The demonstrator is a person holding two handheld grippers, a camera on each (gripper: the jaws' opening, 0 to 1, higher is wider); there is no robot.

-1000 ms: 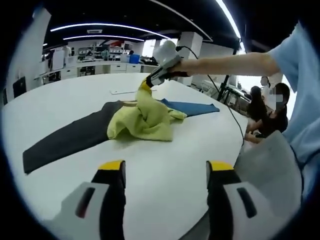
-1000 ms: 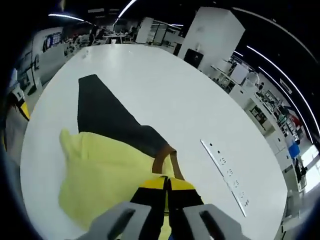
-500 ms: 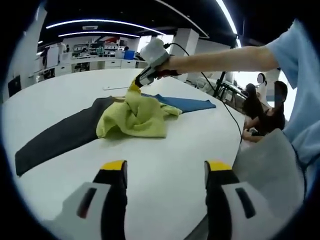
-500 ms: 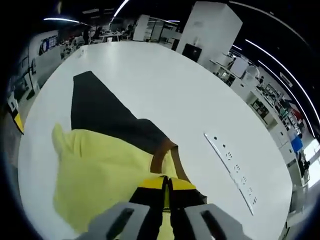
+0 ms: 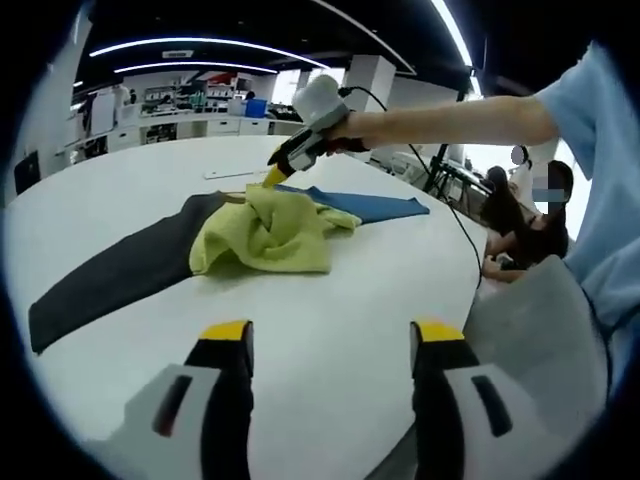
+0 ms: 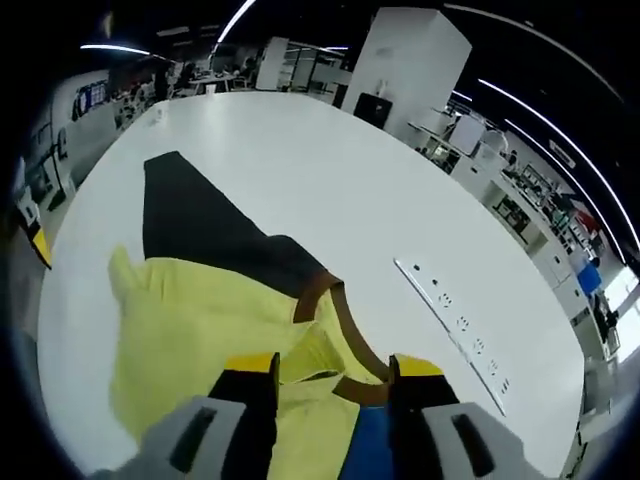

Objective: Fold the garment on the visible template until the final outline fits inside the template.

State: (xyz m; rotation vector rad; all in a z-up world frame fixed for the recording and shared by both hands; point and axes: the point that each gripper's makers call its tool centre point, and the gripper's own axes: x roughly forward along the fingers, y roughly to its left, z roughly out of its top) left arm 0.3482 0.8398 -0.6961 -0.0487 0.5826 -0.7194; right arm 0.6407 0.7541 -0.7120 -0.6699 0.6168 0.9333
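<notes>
Yellow garment [image 5: 265,232] lies crumpled, soft knit with brown collar, on dark and blue template [image 5: 110,275] mid-table [image 5: 330,330]. Left gripper [image 5: 328,345] jaws apart, empty. Right gripper [image 6: 330,368] jaws apart above collar.

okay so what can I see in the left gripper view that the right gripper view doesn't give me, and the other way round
Left gripper view: the right gripper seen from outside, hovering above the shirt on the person's bare arm, seated people beyond the table edge, and its own left gripper, open over bare table.

Right gripper view: the shirt's brown collar between its open jaws, and a white power strip.

Both: the crumpled yellow shirt, the dark template piece, the blue piece and the white table.
</notes>
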